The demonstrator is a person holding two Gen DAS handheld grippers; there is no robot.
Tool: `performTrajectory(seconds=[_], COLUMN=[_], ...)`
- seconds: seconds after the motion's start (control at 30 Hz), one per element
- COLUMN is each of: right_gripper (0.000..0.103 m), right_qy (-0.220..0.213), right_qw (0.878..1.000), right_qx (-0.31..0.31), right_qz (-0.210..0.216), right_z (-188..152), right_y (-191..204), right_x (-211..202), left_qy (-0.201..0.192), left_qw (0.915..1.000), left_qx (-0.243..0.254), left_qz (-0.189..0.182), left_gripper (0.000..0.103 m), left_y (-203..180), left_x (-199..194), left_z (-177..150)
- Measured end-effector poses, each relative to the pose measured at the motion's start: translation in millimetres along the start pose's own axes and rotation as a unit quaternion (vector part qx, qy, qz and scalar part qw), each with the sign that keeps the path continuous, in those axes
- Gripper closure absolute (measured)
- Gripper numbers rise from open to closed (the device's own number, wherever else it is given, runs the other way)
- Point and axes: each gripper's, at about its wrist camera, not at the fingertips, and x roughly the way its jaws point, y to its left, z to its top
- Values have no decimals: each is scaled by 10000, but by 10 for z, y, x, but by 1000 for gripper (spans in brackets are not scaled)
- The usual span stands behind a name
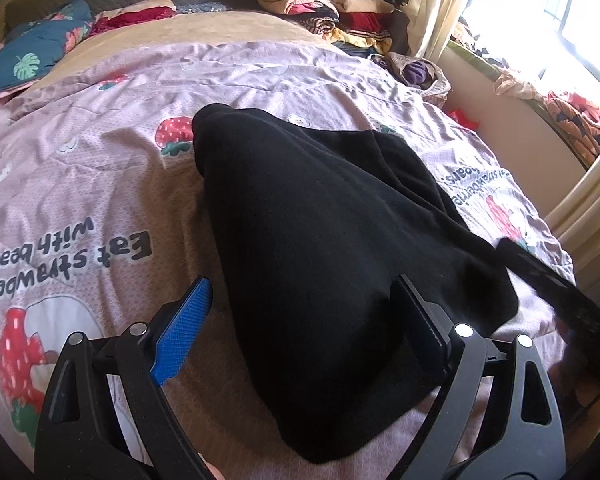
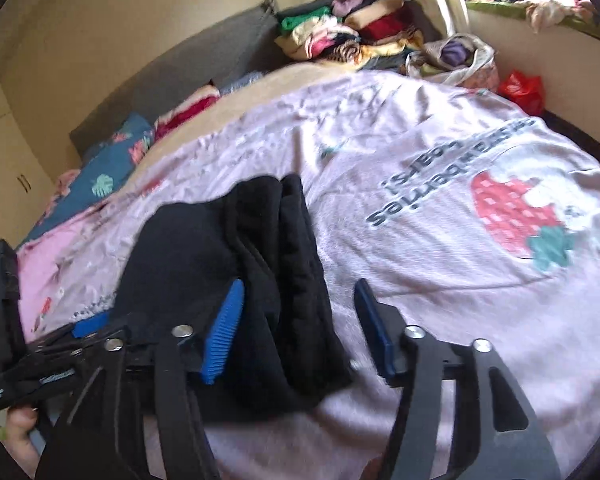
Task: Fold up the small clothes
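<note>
Below, black garment [image 1: 320,264] lies between left tool's [image 1: 300,312] parted fingers, ungripped.

The left gripper [image 1: 304,312] fills the lower part of its own view, jaws spread wide and angled downward, nothing pinched between the pads. The right gripper [image 2: 300,320] sits at the bottom of its view, jaws likewise apart, pads pressing on nothing. At lower left there, fingers [image 2: 20,432] hold the left tool.

Each wrist camera looks forward and down along its own gripper fingers, close above the bed; both views share the black garment [image 1: 332,248] and the bedsheet [image 1: 100,168].
</note>
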Motion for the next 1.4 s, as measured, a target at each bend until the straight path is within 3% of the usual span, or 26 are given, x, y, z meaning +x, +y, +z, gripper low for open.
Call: performTrajectory(seconds=[0.07, 0.13, 0.27, 0.6, 0.8, 1.13, 1.4], right_gripper=[24, 16, 6, 5, 5, 4, 4], right_qy=[-199, -337, -461, -605, -656, -825, -643], right_qw=[9998, 9994, 9984, 9944, 9912, 9891, 9875], right_qx=[-26, -58, -136, -799, -1150, -1212, -1366], right_qz=[60, 86, 285, 326, 66, -121, -461], right_z=[-23, -33, -70, -379, -678, -1126, -1462], right_y=[27, 65, 168, 558, 668, 606, 536], right_x=[-210, -372, -665, -1198, -1400, -1635, -1600], left_qy=[-15, -30, -102, -336, -518, -706, -679], left_qw=[10000, 10000, 9999, 9990, 9981, 9968, 9973], left_qx=[-13, -1, 61, 37, 14, 48, -109], left_qz=[-24, -33, -124, -302, -348, -368, -275], left_gripper=[20, 11, 10, 10, 10, 10, 9], left_y=[-1, -24, -72, -87, 10, 101, 126], left_x=[-63, -127, -300, -807, -1055, -1320, -1314], left_z=[-25, -53, -121, -444, -712, -1088, -1391])
